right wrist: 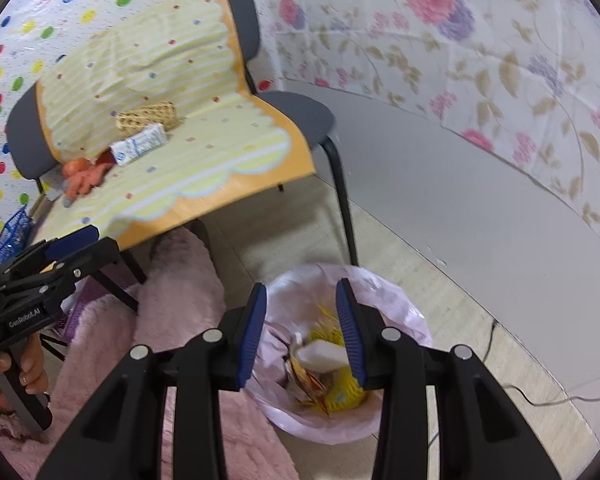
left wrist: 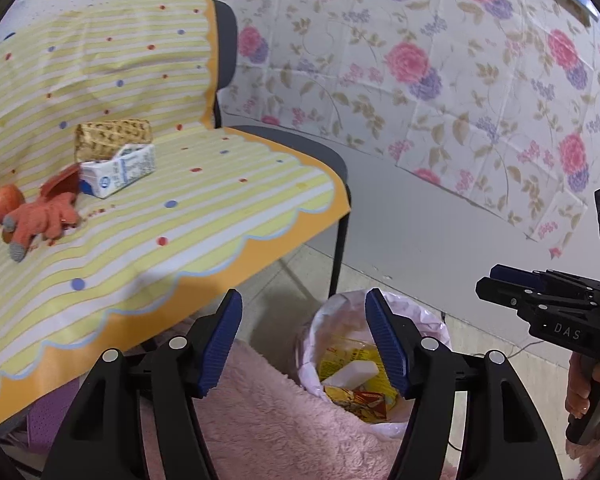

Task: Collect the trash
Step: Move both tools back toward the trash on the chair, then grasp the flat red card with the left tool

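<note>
Only the right wrist view shows the blue basket (right wrist: 12, 230) on the floor left of the chair (right wrist: 300, 116) and the whole chair back; the left wrist view shows the carton's print closer. The milk carton (left wrist: 118, 174) lies on its side on the striped cloth (left wrist: 204, 200) covering the seat, long axis running from lower left to upper right, touching the woven pouch (left wrist: 112, 136) behind it and beside the orange plush toy (left wrist: 44, 220). The left gripper (left wrist: 304, 344) and right gripper (right wrist: 302, 332) both hang over the pink-lined trash bin (right wrist: 400, 312) with jaws apart and empty.
</note>
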Demonstrator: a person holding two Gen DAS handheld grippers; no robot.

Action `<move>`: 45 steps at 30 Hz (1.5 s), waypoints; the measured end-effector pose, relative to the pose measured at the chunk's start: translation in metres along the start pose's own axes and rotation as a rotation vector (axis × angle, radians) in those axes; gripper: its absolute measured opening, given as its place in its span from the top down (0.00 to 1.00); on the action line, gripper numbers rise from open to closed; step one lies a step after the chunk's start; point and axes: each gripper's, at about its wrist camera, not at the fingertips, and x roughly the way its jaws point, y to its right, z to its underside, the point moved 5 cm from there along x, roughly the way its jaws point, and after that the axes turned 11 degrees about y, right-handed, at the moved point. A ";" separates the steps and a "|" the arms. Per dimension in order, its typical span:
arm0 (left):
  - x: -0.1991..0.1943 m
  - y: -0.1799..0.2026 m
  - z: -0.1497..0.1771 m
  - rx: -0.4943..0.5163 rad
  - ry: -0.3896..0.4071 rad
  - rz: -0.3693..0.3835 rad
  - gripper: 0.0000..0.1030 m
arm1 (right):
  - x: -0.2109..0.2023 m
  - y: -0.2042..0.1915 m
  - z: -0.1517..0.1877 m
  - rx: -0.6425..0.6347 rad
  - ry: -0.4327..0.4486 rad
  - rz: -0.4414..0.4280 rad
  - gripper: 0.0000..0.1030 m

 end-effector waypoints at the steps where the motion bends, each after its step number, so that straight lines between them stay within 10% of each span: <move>1: -0.002 -0.003 -0.001 -0.005 0.006 -0.011 0.27 | 0.002 -0.005 -0.004 -0.007 0.004 -0.016 0.65; 13: -0.032 -0.093 -0.010 -0.096 0.051 -0.222 0.26 | 0.043 -0.093 -0.047 -0.153 0.035 -0.192 0.65; 26: -0.055 -0.182 -0.033 -0.188 0.106 -0.426 0.16 | 0.092 -0.154 -0.084 -0.241 0.049 -0.280 0.37; 45: 0.041 -0.253 -0.082 -0.067 0.009 -0.467 0.17 | 0.180 -0.191 -0.145 -0.189 0.048 -0.269 0.33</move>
